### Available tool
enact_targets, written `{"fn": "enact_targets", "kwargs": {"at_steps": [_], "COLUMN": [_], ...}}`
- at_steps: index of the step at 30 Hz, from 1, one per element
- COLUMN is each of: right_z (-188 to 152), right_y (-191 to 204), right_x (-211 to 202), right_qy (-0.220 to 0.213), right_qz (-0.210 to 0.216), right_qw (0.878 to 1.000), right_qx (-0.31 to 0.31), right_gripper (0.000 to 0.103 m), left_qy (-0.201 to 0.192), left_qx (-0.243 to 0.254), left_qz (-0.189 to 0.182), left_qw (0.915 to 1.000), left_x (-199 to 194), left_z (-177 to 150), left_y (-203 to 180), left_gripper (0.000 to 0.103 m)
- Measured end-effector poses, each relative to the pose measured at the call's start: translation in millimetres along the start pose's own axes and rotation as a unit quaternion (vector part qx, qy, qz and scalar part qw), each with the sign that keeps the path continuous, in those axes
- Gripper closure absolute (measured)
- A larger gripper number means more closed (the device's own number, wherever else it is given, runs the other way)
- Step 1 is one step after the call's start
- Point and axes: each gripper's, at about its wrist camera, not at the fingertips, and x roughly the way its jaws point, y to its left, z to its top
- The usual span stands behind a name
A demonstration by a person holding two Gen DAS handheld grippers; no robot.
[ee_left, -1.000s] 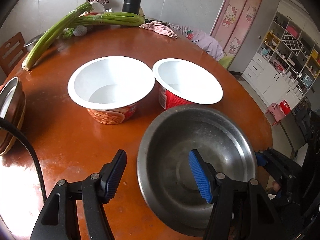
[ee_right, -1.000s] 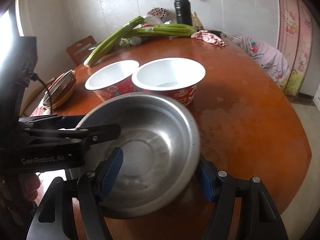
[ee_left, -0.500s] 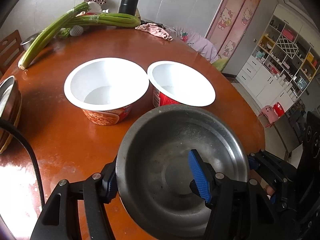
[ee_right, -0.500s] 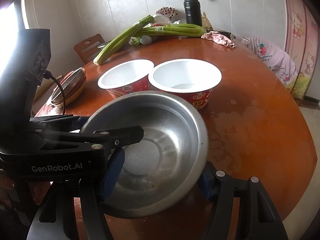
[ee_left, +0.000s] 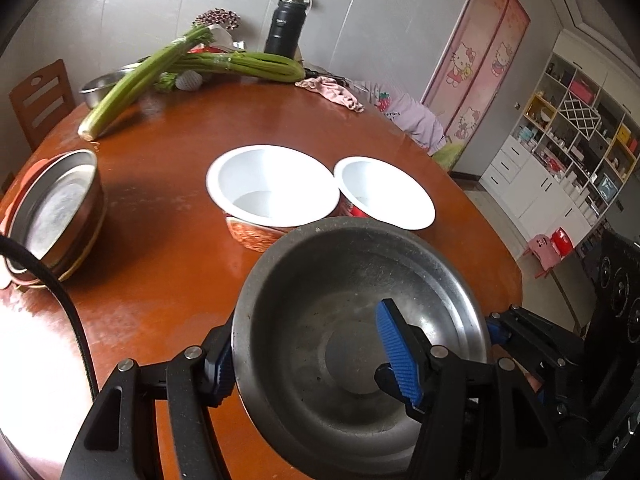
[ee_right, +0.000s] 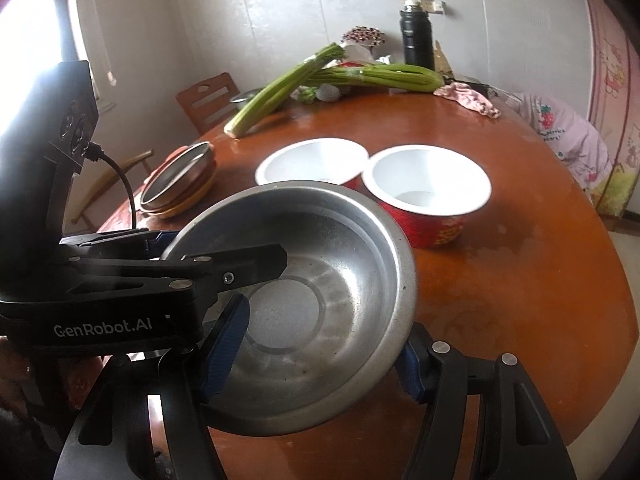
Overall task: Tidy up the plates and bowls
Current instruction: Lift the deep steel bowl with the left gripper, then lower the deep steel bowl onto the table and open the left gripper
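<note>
Gripping one steel bowl (ee_left: 352, 320) between them, both hand-held grippers work at the near edge of the round wooden tabletop (ee_left: 168, 264). The left hand-held gripper (ee_left: 308, 352) straddles the bowl's left wall, one blue pad outside the rim and the other inside the basin, pressing on the metal. The right hand-held gripper (ee_right: 320, 344) holds the opposite wall in the same way, one pad inside and one under the outer rim; its jaws have just been closing on that wall. The bowl sits tilted, and it appears lifted off the wood, though its underside is hidden.

Just beyond the bowl stand two empty white-lined paper bowls side by side, rims almost touching: the left paper bowl (ee_left: 270, 188) with an orange wrapper and the right paper bowl (ee_left: 384, 192) with a red one. A stack of steel plates (ee_left: 56, 216) rests at the left edge. At the far side lie celery stalks (ee_left: 168, 68), a pink cloth (ee_left: 332, 94) and a black flask (ee_left: 286, 26).
</note>
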Motion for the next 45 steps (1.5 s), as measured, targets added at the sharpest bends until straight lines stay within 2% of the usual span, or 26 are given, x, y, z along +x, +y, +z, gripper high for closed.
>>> {"fn": "enact_targets", "kwargs": {"at_steps": [9, 16, 22, 45], "right_z": [0, -2, -8, -14], "right_y": [32, 48, 48, 39], "right_x": [6, 20, 27, 33], "right_qy": [0.003, 0.024, 0.037, 0.047], "right_qz": [0.017, 0.025, 0.023, 0.034], "right_qw": [1.000, 0.999, 0.999, 0.998], "right_qx": [-0.026, -0.036, -0.030, -0.013], "right_gripper": [0.034, 0.034, 0.034, 0.034], "left_qy": [-0.008, 0.002, 0.012, 0.019], "left_qx": [-0.021, -0.035, -0.038, -0.019], "left_qz": [0.015, 0.019, 0.017, 0.054], "left_qw": [0.9996, 0.9992, 0.9991, 0.9982], "left_x": [-21, -19, -11, 2], "left_z": [-11, -22, -28, -31], "left_y": [24, 42, 46, 38], "left_gripper": [0.040, 0.040, 0.040, 0.040]}}
